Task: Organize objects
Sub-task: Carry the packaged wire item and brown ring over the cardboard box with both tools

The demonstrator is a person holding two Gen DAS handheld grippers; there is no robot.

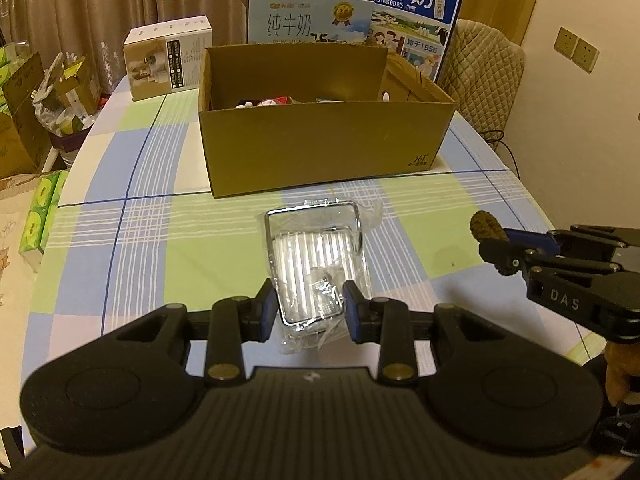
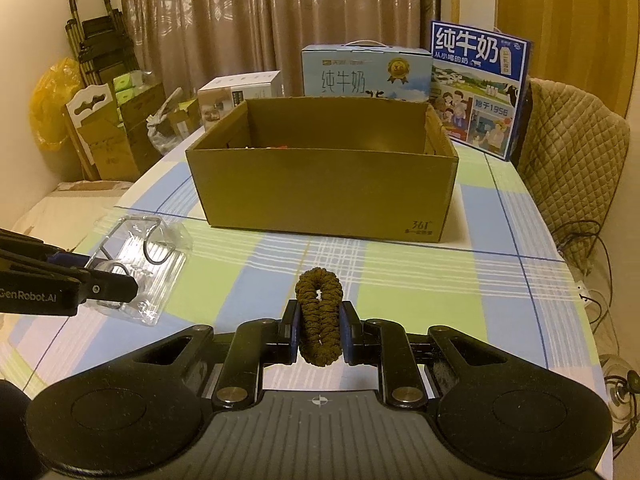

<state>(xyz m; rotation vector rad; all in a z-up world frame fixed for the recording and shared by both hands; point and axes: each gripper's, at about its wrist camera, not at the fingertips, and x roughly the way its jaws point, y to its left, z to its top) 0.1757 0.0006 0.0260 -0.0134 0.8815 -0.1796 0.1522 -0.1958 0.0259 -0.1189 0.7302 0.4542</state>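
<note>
A chrome wire holder in a clear plastic bag (image 1: 316,264) lies on the checked tablecloth in front of an open cardboard box (image 1: 320,136). My left gripper (image 1: 311,310) is shut on the bag's near end. My right gripper (image 2: 319,326) is shut on a brown scrunchie (image 2: 319,312), held upright above the cloth. The scrunchie also shows in the left wrist view (image 1: 485,227), right of the bag. The bagged holder shows in the right wrist view (image 2: 140,256), at the left. The box (image 2: 324,184) holds several small items at its left end.
Two milk cartons (image 1: 308,16) (image 1: 412,20) and a white product box (image 1: 168,60) stand behind the cardboard box. A quilted chair back (image 2: 576,152) stands at the right. Cartons and bags (image 1: 28,100) crowd the floor at the left. The table's edge (image 2: 576,280) curves at the right.
</note>
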